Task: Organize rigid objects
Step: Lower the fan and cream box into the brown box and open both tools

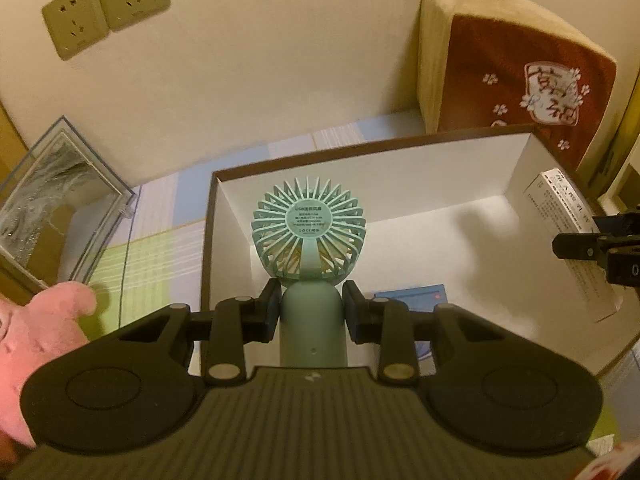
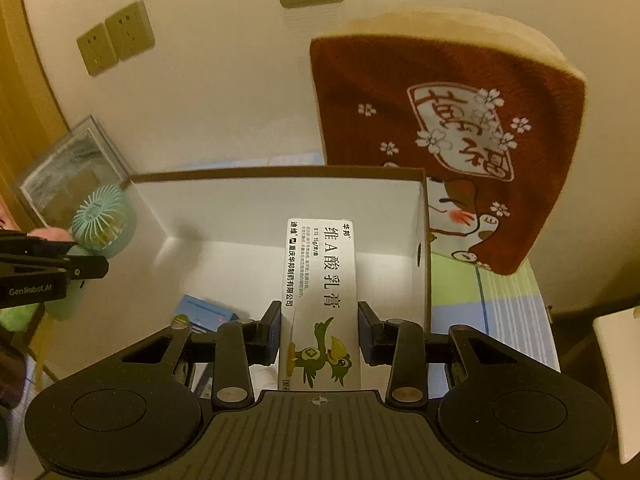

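Note:
My left gripper is shut on the handle of a mint-green handheld fan, holding it upright over the left side of an open white-lined cardboard box. My right gripper is shut on a white medicine carton with black Chinese print and a green bird, held over the right side of the same box. A blue packet lies on the box floor; it also shows in the right wrist view. Each gripper shows in the other's view, the right one and the left one.
A red and cream cushion leans on the wall behind the box. A clear plastic case stands at the left. A pink plush toy lies at the near left. Wall sockets sit above the striped cloth.

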